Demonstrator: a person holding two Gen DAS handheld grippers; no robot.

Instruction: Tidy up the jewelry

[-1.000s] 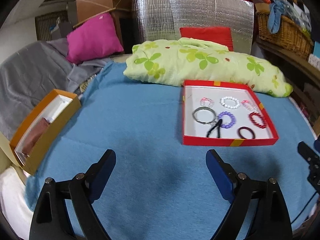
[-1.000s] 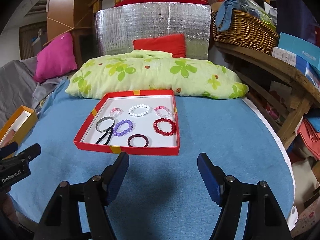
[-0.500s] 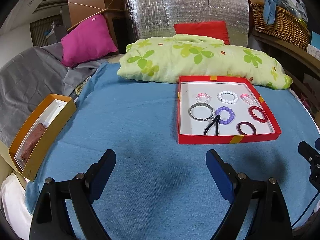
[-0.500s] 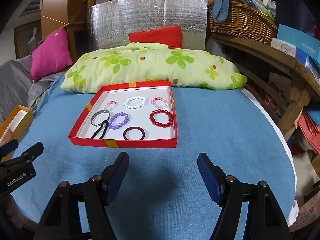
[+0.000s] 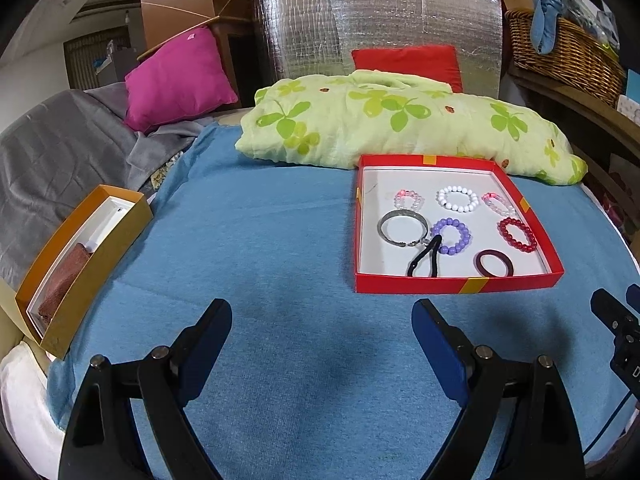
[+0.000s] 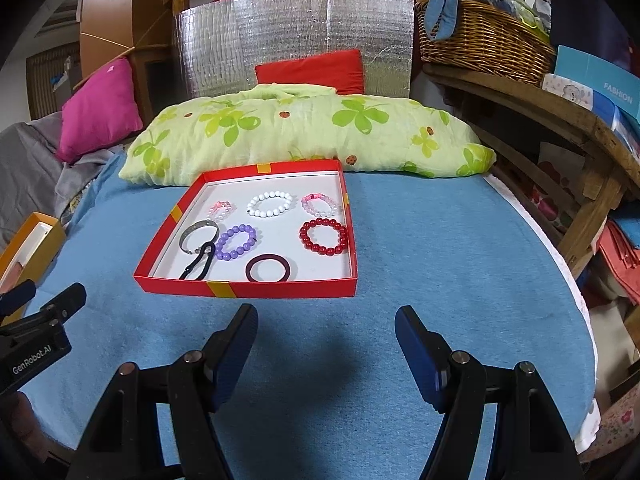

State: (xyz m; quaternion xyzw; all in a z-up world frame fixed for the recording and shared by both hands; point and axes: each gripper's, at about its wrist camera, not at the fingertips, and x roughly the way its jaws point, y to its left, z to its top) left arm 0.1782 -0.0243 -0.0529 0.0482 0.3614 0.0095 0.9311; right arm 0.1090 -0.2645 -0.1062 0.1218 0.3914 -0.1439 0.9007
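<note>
1. Lately closer than a second ago: red tray (image 6: pixel 248 290) larger and lower in both wrist views, both grippers advanced toward it across the blue cloth (image 5: pixel 260 240). Judged an approach, nothing carried.
2. Left gripper (image 5: pixel 322 334) and right gripper (image 6: pixel 326 334): fingers spread wide, released, gripping nothing, poised over bare cloth short of the tray's near wall.
3. Jewelry inside the tray, mostly spaced apart: white bead bracelet (image 6: pixel 269 204), two pink bead bracelets (image 6: pixel 320 205), red bead bracelet (image 6: pixel 324 236), purple bead bracelet (image 6: pixel 237 242), dark maroon bangle (image 6: pixel 267 268), silver bangle (image 6: pixel 199 234) touching a black hair tie (image 6: pixel 198 266) at its clasp end.
4. Orange box (image 5: pixel 80 264) at the far left cloth edge, well apart from the tray, holding a brown pad.
5. Fits either a sorted tray or one awaiting transfer; cannot tell which.
6. Open room: wide cloth left and right of the tray; green floral pillow (image 5: pixel 400 128) touching its far wall; raised rim to clear before any reach inside.
</note>
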